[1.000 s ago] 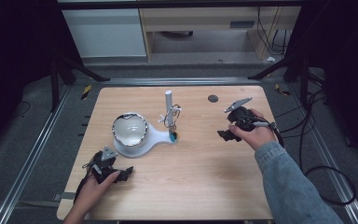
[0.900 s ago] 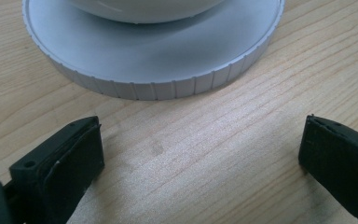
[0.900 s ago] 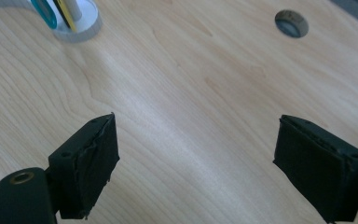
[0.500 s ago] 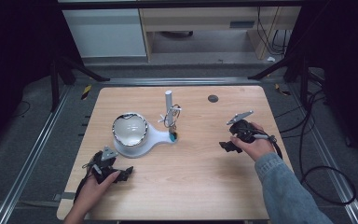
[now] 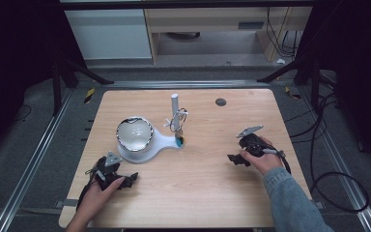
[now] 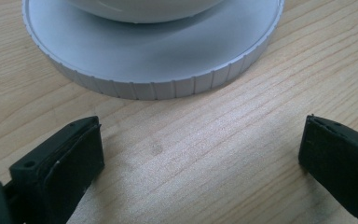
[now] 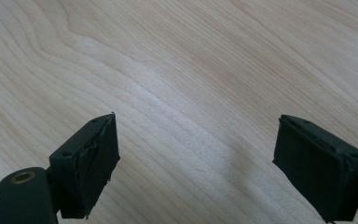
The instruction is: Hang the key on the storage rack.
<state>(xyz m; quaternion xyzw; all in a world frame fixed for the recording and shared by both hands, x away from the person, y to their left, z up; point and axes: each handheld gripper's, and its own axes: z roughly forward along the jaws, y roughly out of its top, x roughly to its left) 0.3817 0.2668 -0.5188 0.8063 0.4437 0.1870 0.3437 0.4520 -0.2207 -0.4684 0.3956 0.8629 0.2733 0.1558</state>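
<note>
Left gripper (image 6: pixel 200 154), jaws apart, sits just before the white stand (image 6: pixel 168 56).

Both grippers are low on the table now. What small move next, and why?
Probably ease the left gripper forward toward the white round base: its jaws stand open and empty just short of the ribbed rim, while the right gripper faces bare wooden table.
</note>
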